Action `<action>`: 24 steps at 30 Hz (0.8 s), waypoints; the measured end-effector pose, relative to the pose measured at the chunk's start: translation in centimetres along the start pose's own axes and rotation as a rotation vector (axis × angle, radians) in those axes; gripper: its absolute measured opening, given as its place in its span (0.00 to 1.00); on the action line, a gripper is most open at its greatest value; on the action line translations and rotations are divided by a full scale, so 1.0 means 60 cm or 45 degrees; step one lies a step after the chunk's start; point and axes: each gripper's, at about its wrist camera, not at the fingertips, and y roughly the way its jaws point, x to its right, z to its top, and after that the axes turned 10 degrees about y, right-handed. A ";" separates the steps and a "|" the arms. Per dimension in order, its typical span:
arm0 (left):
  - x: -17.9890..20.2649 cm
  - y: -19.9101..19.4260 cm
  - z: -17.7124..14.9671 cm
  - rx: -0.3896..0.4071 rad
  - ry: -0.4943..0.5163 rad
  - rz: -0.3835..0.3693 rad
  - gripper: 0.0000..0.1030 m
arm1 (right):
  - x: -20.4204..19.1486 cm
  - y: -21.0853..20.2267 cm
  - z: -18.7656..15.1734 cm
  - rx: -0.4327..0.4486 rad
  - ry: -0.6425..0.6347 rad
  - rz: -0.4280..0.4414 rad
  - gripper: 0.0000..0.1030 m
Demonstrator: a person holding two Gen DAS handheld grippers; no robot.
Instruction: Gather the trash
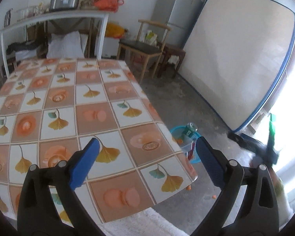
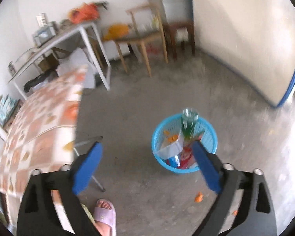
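Both hand-held grippers, left (image 1: pixel 147 157) and right (image 2: pixel 147 161), stand wide apart and empty, so with the bin (image 2: pixel 210 137) full (bottle (image 2: pixel 188 122) upright inside) aim next for orange scraps (image 2: pixel 199 197) on the floor, approaching low.

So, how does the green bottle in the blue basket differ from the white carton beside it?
The green bottle stands upright and pokes above the basket rim; the white carton leans tilted and stays below the rim. The bottle is clear and green-tinted; the carton is opaque white. Both are inside the same basket.
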 end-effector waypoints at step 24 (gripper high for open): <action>-0.005 -0.061 -0.139 -0.287 -0.131 0.495 0.92 | -0.208 -0.161 -0.181 0.090 -0.282 -0.223 0.94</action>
